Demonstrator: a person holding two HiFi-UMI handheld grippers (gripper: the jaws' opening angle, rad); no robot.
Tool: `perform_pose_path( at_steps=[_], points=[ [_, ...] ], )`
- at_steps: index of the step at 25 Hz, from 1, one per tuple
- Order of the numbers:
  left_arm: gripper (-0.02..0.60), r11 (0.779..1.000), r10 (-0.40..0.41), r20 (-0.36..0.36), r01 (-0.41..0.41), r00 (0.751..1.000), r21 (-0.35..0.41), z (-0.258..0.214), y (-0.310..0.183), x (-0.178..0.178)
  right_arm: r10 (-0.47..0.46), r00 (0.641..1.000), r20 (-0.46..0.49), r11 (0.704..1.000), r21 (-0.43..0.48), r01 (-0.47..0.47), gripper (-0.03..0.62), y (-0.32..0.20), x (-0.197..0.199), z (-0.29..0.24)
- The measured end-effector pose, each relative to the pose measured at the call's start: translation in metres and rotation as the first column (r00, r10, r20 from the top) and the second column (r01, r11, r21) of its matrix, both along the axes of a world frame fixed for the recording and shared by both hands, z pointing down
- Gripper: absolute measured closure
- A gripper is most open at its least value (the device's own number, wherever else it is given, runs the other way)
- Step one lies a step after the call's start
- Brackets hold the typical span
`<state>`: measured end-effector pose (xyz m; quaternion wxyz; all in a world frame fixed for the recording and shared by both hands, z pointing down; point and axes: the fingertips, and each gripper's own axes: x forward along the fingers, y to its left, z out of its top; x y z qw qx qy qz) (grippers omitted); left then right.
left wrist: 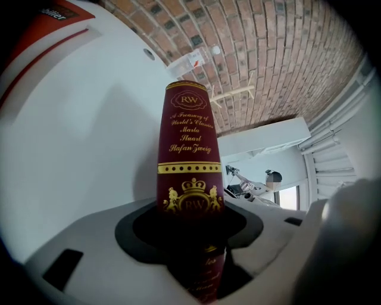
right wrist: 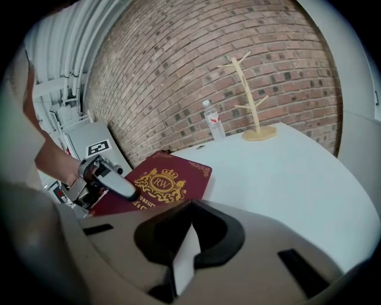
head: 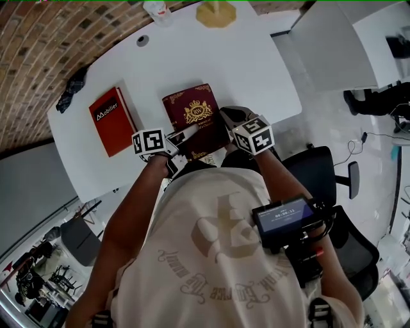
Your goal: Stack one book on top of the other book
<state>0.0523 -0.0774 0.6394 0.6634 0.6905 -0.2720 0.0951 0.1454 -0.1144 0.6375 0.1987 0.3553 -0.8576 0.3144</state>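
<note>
Head view: maroon book (head: 192,109) mid-table (head: 211,57), red book (head: 112,118) well apart on its left (only here are both covers visible).
Left gripper view: left gripper (left wrist: 190,238) clamped on the maroon book's spine, with gold title and RW crest.
Right gripper view: right gripper (right wrist: 184,253) jaws together, empty, beside the book's crested cover.

**A:** What can't be seen fully?

**B:** The red book (left wrist: 41,33) runs off the left gripper view's top left corner. The lower spine of the maroon book (left wrist: 189,137) sinks into dark shadow. The far bottle (head: 157,11) is clipped at the head view's top edge.
</note>
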Motion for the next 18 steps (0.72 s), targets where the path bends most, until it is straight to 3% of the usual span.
perform_pose_path(
  at_steps=[5,18],
  points=[
    [0.348,0.999,-0.012,-0.019,0.013,1.000,0.031,-0.007,0.005,-0.006,-0.018,1.000,0.001,0.998,0.061,0.018,0.572,-0.002,-0.006,-0.019],
    [0.348,0.980,-0.145,-0.072,0.153,0.987,0.126,-0.036,0.002,-0.040,-0.051,0.999,0.005,0.987,0.151,0.049,0.572,0.000,-0.019,-0.063]
  ],
)
